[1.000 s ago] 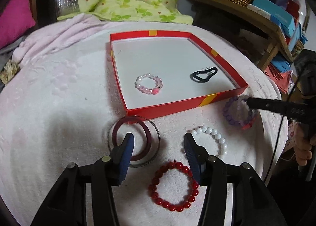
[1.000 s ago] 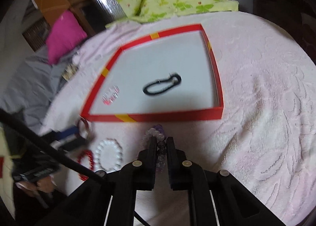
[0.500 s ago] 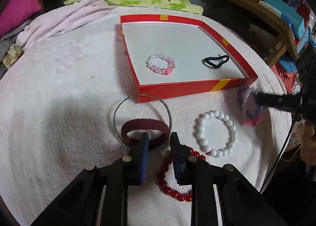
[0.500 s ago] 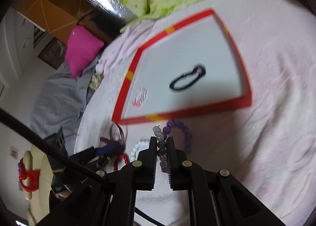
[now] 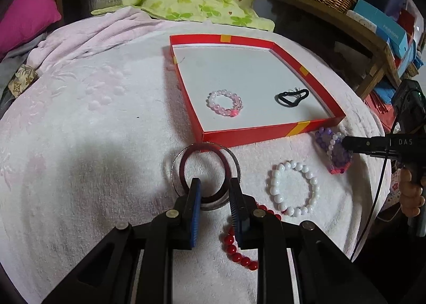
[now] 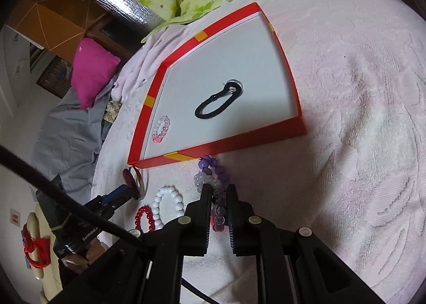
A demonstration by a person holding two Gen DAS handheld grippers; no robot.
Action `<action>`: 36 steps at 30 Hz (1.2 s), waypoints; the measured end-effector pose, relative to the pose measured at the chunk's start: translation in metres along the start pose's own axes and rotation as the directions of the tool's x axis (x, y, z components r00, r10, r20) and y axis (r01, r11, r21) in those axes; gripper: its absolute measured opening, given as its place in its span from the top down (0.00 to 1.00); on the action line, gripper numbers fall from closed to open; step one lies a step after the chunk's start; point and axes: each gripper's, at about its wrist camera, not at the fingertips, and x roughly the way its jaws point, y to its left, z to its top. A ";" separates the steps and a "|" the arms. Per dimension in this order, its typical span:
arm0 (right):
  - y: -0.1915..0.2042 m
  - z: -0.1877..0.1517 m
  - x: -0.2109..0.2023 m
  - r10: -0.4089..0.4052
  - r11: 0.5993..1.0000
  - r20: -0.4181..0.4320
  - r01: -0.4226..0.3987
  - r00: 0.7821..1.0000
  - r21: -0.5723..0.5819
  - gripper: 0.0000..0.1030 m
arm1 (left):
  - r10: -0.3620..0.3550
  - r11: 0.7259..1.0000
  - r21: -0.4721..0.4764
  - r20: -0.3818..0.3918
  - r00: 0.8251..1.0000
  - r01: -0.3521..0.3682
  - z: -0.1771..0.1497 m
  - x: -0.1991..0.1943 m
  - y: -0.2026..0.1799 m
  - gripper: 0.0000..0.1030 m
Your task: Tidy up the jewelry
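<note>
1. Jewelry is lying partly inside a red tray (image 5: 269,135): a pink bead bracelet (image 5: 225,103) and a black hair tie (image 5: 292,96).
2. Left gripper (image 5: 214,187) is clamping a maroon bangle (image 5: 203,169) at the tray's near wall.
3. Right gripper (image 6: 218,197), jaws just easing apart, is pinching a purple bead bracelet (image 6: 213,173) by the tray's near corner.
4. Only the right wrist view is showing the person's left hand (image 6: 80,253).

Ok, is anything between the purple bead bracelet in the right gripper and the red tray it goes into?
Only the red tray's near wall stands between; the purple bead bracelet hangs just outside it. The white floor beyond is bare short of the black hair tie.
</note>
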 end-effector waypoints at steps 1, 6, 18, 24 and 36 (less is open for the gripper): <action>-0.002 0.001 -0.001 0.000 1.000 -0.001 0.000 1.000 0.001 0.87 | 0.002 1.000 0.000 -0.002 1.000 -0.002 0.000 0.000 0.000 0.79; -0.013 0.002 -0.005 -0.069 0.997 0.004 0.069 0.998 0.023 0.69 | 0.010 1.000 -0.003 -0.013 1.000 -0.010 0.000 0.004 0.003 0.79; -0.018 0.001 -0.003 -0.108 0.994 0.010 0.108 0.994 -0.016 0.76 | -0.002 1.000 0.013 -0.011 1.000 0.002 0.003 0.008 -0.001 0.79; 0.001 -0.004 -0.005 -0.171 0.976 0.043 0.176 0.984 -0.130 0.94 | 0.002 0.998 0.061 0.013 1.000 -0.003 0.002 0.000 -0.006 0.79; -0.002 0.004 -0.044 -0.053 0.994 0.168 0.068 0.984 -0.086 0.94 | 0.085 0.995 -0.051 0.023 0.996 -0.084 0.014 0.007 0.034 0.70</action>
